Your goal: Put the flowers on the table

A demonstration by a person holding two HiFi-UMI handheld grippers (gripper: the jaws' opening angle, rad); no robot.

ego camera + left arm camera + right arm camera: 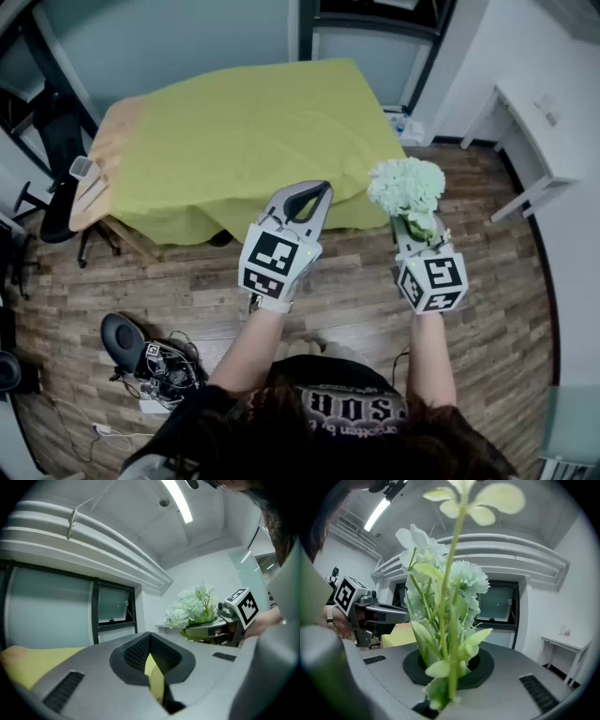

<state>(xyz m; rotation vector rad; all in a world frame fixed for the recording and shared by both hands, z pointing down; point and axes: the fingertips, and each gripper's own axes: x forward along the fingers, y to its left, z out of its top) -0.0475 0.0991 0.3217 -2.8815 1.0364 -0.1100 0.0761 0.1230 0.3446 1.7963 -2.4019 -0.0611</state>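
Carrying the flowers point(407, 186) upright, I have my right gripper point(413, 228) clamped tight on their stems, so the white heads stand clear of the jaws. The bunch is in the air above the wooden floor point(356, 272), just short of the table's point(234, 131) near right corner. My left gripper point(317, 194) rides alongside, jaws together on nothing, spare for now.

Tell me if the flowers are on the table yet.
Not yet: the right gripper holds the flowers by their stems, in the air beside the table.
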